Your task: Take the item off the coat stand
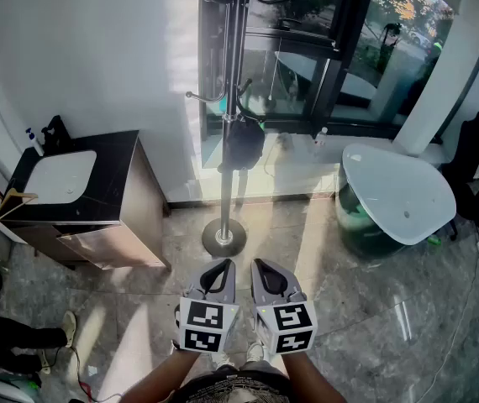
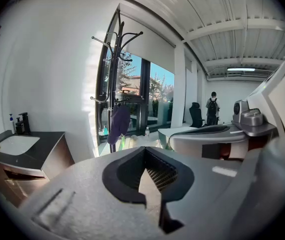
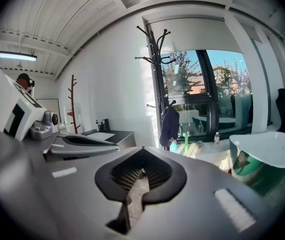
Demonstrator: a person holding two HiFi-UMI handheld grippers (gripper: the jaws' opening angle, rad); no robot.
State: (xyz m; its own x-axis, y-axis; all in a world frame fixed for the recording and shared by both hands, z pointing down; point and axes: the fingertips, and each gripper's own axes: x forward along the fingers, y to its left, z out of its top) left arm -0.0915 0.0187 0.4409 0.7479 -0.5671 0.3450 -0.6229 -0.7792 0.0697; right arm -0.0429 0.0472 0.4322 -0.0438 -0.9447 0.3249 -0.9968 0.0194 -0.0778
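Observation:
A black coat stand (image 1: 227, 99) rises from a round base (image 1: 223, 238) in front of the window. A dark item (image 1: 244, 141) hangs from one of its lower hooks. It also shows as a dark blue hanging shape (image 2: 118, 125) in the left gripper view and as the same item (image 3: 170, 125) in the right gripper view. My left gripper (image 1: 220, 264) and right gripper (image 1: 260, 264) are held side by side low in the head view, well short of the stand. Both are shut with nothing between their jaws. Their tips point toward the base.
A black cabinet (image 1: 130, 191) with a white sink (image 1: 59, 175) stands at the left by the wall. A white table (image 1: 399, 193) sits at the right over something green. A black chair (image 1: 475, 170) is at far right. A person's legs (image 1: 13, 338) show at lower left.

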